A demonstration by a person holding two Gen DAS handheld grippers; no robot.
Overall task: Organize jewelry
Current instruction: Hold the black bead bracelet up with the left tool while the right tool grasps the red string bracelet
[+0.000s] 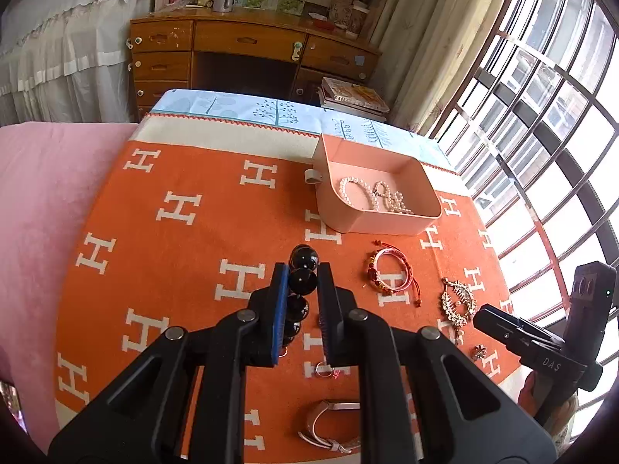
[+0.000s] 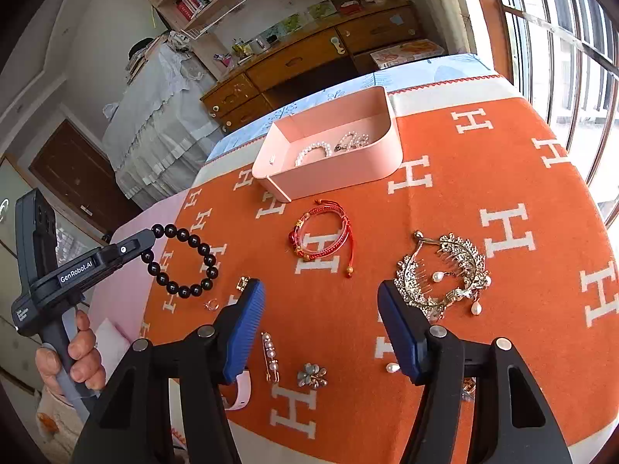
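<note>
Carrying black beads [image 2: 182, 261] pinched in left tongs [image 1: 303, 282] above the bench [image 2: 483, 147], aiming over pink box [image 2: 387, 162] holding pearls [image 2: 313, 150], keeping loop clear of rim before releasing; right tongs [image 2: 321, 332] hanging spread, empty.

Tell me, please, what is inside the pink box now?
Inside the pink box lie pearl bracelets, white beads in loose loops on the floor. Its near wall hides the floor strip directly behind it, so anything there cannot be seen.
</note>
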